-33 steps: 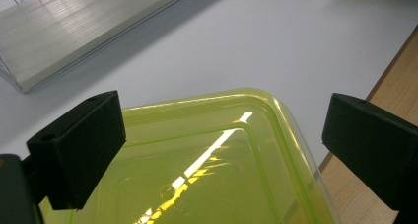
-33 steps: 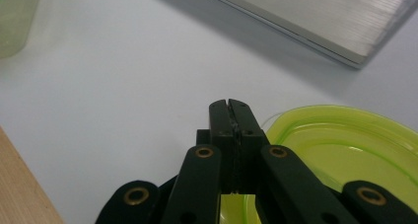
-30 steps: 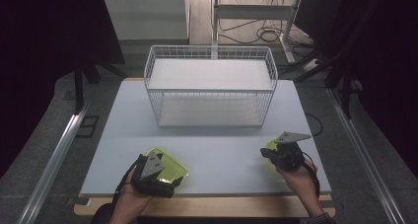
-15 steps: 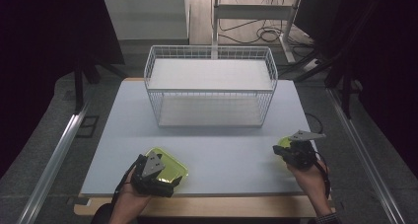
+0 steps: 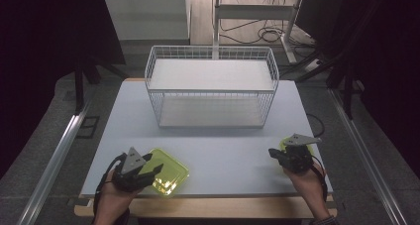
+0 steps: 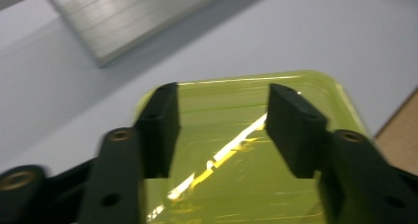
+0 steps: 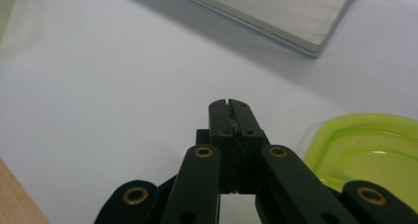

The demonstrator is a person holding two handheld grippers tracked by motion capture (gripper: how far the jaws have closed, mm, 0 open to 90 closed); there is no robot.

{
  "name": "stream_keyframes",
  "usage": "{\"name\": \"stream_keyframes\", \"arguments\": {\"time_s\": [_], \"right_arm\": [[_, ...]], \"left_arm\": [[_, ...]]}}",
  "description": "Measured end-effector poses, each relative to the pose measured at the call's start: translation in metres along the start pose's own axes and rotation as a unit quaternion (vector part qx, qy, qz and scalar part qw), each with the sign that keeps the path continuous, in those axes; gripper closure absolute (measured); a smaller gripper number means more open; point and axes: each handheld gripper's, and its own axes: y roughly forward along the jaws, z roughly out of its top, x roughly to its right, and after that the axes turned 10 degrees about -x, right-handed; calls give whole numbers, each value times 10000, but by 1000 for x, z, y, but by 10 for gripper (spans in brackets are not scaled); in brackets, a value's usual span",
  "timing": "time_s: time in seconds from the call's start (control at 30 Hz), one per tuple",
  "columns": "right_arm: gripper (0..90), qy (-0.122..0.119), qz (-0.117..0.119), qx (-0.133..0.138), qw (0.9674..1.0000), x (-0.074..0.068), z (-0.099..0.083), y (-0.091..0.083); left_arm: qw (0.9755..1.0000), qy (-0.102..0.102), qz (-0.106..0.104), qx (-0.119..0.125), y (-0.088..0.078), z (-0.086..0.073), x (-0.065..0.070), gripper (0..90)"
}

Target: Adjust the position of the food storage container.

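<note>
Left gripper [image 5: 157,169] over the yellow tray [image 5: 171,171], jaws just been closing, still apart, nothing pinched. Right gripper [image 5: 274,152] clenched on nothing, beside a green lid [image 7: 367,152].

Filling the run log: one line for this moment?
left gripper: closing over yellow-green tray | right gripper: shut, empty | wire basket: empty

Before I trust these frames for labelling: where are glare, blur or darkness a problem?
Left gripper view: motion-blurred, with a bright glare streak across the translucent yellow-green square tray. Right gripper view: the shut black right gripper is sharp, the background soft. High view: the pale grey table is evenly lit, the surroundings dark.
</note>
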Motion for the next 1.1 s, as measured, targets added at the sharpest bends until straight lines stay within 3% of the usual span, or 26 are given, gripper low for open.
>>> {"name": "stream_keyframes", "arguments": {"time_s": [0.07,0.13,0.23,0.3,0.37,0.43,0.53,0.7,0.97,1.1], "right_arm": [[890,-30,19,-2,10000,-2,0,1],[890,-109,98,-17,9999,-8,1,3],[889,-123,156,-21,9998,-11,2,4],[889,-153,221,-30,9996,-15,2,6],[889,-172,245,-28,9995,-16,2,6],[889,-200,341,-31,9992,-20,3,7],[888,-193,490,-25,9986,-26,3,9],[888,-309,686,-87,9971,-38,4,14],[884,-472,1049,-202,9932,-58,5,20],[881,-570,1243,-247,9903,-70,6,23]], "left_arm": [[10000,-73,41,9,-2,-2,-5,643],[9994,-298,149,-21,-6,-10,-20,748],[9989,-409,215,-90,-8,-15,-31,850],[9974,-563,343,-279,-6,-25,-45,885],[9969,-610,358,-354,-4,-27,-49,897],[9944,-804,321,-599,4,-35,-60,897],[9927,-867,189,-817,12,-40,-66,897],[9913,-897,-36,-961,21,-40,-64,897],[9898,-756,-162,-1199,28,-35,-55,897],[9897,-568,-265,-1287,33,-27,-42,897]]}}
